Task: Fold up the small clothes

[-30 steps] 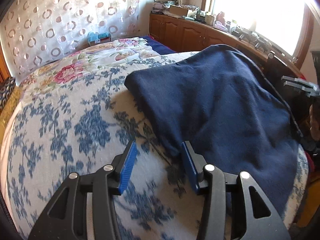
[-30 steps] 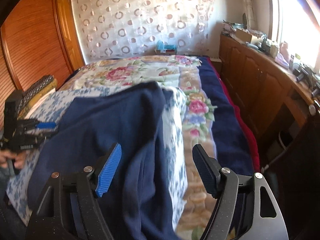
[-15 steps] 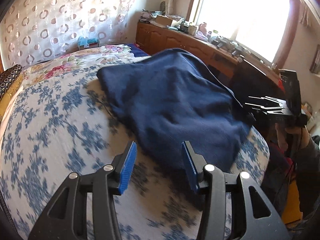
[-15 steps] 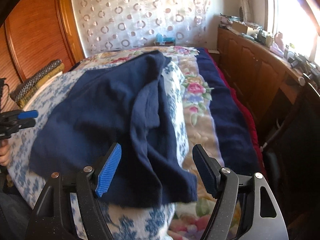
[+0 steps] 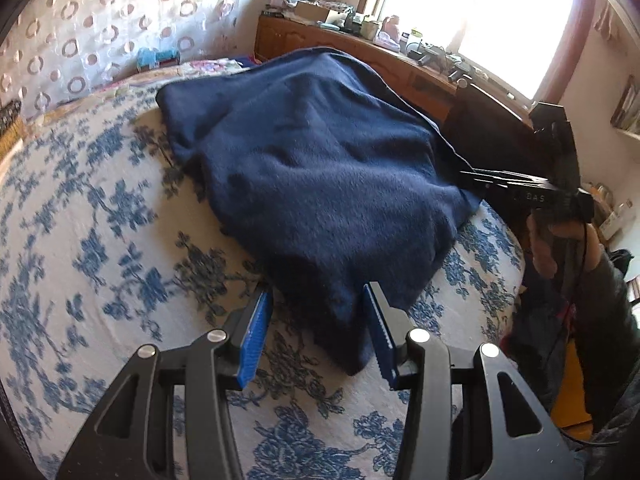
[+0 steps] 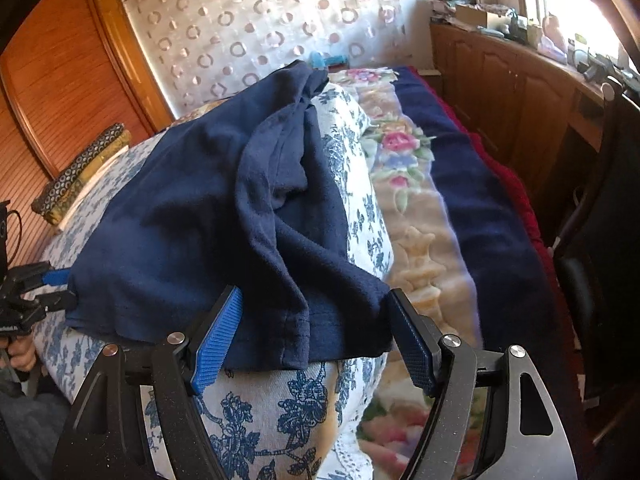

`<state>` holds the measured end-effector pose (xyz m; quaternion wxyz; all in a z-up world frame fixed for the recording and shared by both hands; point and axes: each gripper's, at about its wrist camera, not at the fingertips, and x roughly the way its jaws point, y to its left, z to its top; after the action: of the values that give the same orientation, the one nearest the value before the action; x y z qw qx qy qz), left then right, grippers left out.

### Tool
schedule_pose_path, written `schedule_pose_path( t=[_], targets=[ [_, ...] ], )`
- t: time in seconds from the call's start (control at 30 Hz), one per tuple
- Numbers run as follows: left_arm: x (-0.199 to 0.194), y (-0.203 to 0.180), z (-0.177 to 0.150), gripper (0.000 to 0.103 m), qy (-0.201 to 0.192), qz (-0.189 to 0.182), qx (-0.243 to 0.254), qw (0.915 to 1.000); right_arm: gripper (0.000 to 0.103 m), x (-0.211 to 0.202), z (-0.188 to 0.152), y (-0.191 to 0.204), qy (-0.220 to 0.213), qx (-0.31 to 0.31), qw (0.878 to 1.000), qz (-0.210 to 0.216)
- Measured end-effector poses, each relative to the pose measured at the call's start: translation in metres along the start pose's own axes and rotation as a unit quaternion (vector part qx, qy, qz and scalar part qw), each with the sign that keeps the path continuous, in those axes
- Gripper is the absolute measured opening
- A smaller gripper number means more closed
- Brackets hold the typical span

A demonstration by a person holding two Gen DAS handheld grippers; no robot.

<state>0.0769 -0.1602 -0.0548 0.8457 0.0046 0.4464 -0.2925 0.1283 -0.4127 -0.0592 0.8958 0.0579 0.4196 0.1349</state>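
A crumpled navy blue garment (image 5: pixel 320 168) lies on a white bedspread with blue flowers (image 5: pixel 100 240). My left gripper (image 5: pixel 318 292) is open, and the garment's near corner (image 5: pixel 344 340) lies loose between its blue pads without being pressed. In the right wrist view the same garment (image 6: pixel 208 216) is bunched into folds, its hem (image 6: pixel 320 344) facing me. My right gripper (image 6: pixel 314 294) stands wide open around that hem, not clamping it. Each gripper shows in the other's view: the right one (image 5: pixel 516 188) in a hand, the left one (image 6: pixel 44 284) at the garment's far corner.
A wooden cabinet (image 6: pixel 520 96) with clutter on top runs under the bright window. A floral blanket (image 6: pixel 404 184) and a navy blanket (image 6: pixel 472 200) cover the bed beyond. Folded patterned cloths (image 6: pixel 80 176) sit by the wooden wardrobe (image 6: pixel 60 72). A dark chair (image 6: pixel 600 240) stands at right.
Both grippers have come in on the garment's near edge: its corner now lies between the left pads, and the right gripper has dropped to the hem. The jaw widths look the same.
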Motion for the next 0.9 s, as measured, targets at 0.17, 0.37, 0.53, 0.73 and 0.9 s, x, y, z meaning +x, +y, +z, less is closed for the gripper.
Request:
schedule_pose_path(
  t=[0.17, 0.37, 0.53, 0.73, 0.9],
  targets=[
    [-0.001, -0.003, -0.003, 0.044, -0.009, -0.012, 0.002, 0.9999, 0.075, -0.001, 0.002, -0.006, -0.011, -0.003, 1.000, -0.020],
    [-0.001, -0.004, -0.004, 0.011, -0.016, -0.022, 0.009, 0.9996, 0.050, 0.008, 0.004, -0.010, 0.007, 0.006, 1.000, 0.028],
    [-0.015, -0.006, 0.001, 0.006, -0.041, -0.030, 0.012, 0.9986, 0.011, -0.003, 0.006, -0.005, 0.001, -0.011, 1.000, 0.026],
    [-0.052, -0.011, 0.009, 0.005, -0.096, -0.021, 0.023, 0.9949, 0.006, -0.029, 0.010, 0.014, -0.038, -0.039, 0.998, 0.033],
    [-0.084, 0.002, 0.020, 0.004, -0.136, -0.026, 0.007, 0.9903, 0.006, -0.058, 0.019, 0.036, -0.077, -0.064, 0.994, 0.030]
  ],
)
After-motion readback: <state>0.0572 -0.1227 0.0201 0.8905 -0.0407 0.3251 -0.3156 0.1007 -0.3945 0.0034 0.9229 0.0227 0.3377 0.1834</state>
